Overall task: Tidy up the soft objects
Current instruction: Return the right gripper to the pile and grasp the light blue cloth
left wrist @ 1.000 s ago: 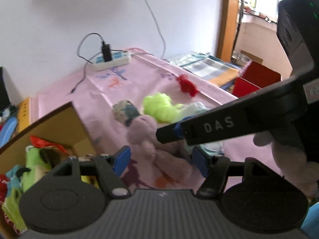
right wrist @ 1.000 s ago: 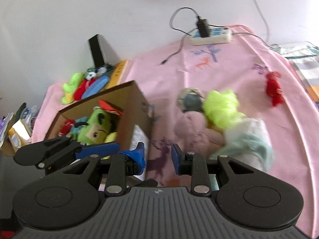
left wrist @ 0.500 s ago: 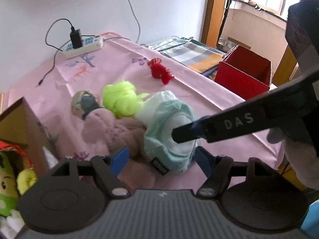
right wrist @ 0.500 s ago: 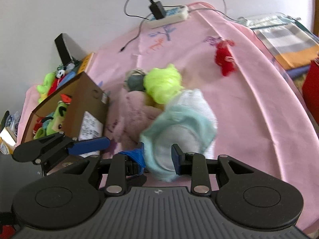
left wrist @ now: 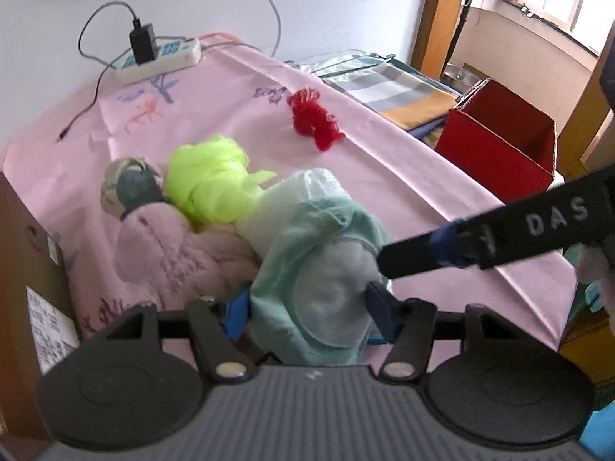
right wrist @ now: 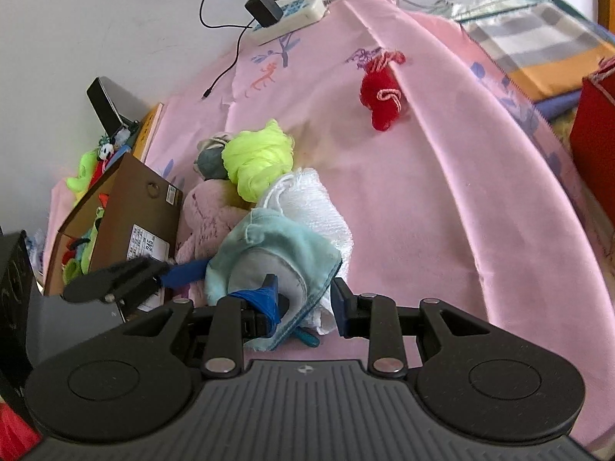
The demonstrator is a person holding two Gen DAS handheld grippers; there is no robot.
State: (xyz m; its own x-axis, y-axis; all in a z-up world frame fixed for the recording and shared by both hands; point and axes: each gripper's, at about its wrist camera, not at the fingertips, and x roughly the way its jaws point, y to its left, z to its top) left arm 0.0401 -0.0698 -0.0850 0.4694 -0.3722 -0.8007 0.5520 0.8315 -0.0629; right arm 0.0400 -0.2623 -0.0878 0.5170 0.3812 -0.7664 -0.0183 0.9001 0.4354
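— On the pink printed cloth point(left wrist: 384, 176) over the desk, near edge, what sits between the fingers?

— A pale teal fleece bundle with a grey lining point(left wrist: 323, 269), its rolled white terry towel point(right wrist: 307, 199) touching it on the far side. Together they form one long lump whose axis runs from the near edge away toward the far wall, the teal end nearest.

— And the left claw point(left wrist: 311, 307)?

— Spread wide, one blue pad on each side of the teal bundle's near end. Whether the pads press the fabric, I cannot tell.

— The right claw point(right wrist: 305, 301)?

— Also parted. Its left blue pad lies against the grey lining; its right pad stands just beside the towel's edge. It reaches in from the right in the left wrist view, as a black finger lettered DAS.

— What lies around the bundle?

— Touching it on the left, a dusty pink plush toy point(left wrist: 173, 246). Beyond that, a neon yellow-green mesh cloth point(left wrist: 211, 184) and a rolled grey and beige sock ball point(left wrist: 128, 184), side by side. Well apart, farther right, a small red knitted pouch point(right wrist: 380, 100) lies alone.

— And the containers?

— An open brown cardboard box point(right wrist: 130, 211) stands at the left, bright toys inside. A red box point(left wrist: 499, 142) sits past the right edge of the cloth. A white power strip point(left wrist: 159, 59) rests at the far wall.
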